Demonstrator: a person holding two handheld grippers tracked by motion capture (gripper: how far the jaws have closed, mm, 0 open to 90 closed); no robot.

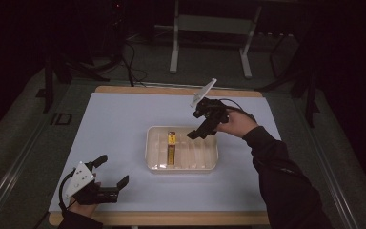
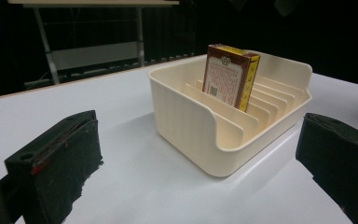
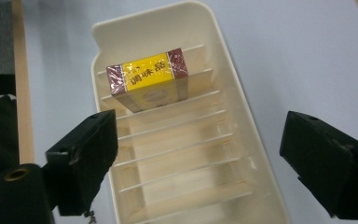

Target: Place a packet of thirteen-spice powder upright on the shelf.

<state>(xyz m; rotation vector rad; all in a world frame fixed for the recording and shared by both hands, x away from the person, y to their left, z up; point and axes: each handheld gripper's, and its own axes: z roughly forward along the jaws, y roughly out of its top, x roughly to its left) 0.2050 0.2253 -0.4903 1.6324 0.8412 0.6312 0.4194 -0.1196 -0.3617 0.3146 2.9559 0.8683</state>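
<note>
Box sits on edge in the cream slotted tray, in a slot near the tray's left end as the high view shows it; the slots to its right hold nothing. Yellow edge with red ends faces up. In the left gripper view the box stands upright between two dividers, slightly proud of the tray wall. In the right gripper view the box lies toward the far end of the tray, clear of both jaws.

Right gripper hangs above the tray's right rear part, pointing down and left at it. Jaws wide, nothing between them, not touching the box.

Left gripper is near the front-left corner of the worktop, well apart from the tray, aimed toward it. Jaws wide, nothing held.

Tray sits about mid-worktop on the white sheet. Person's right sleeve comes in from the lower right.
</note>
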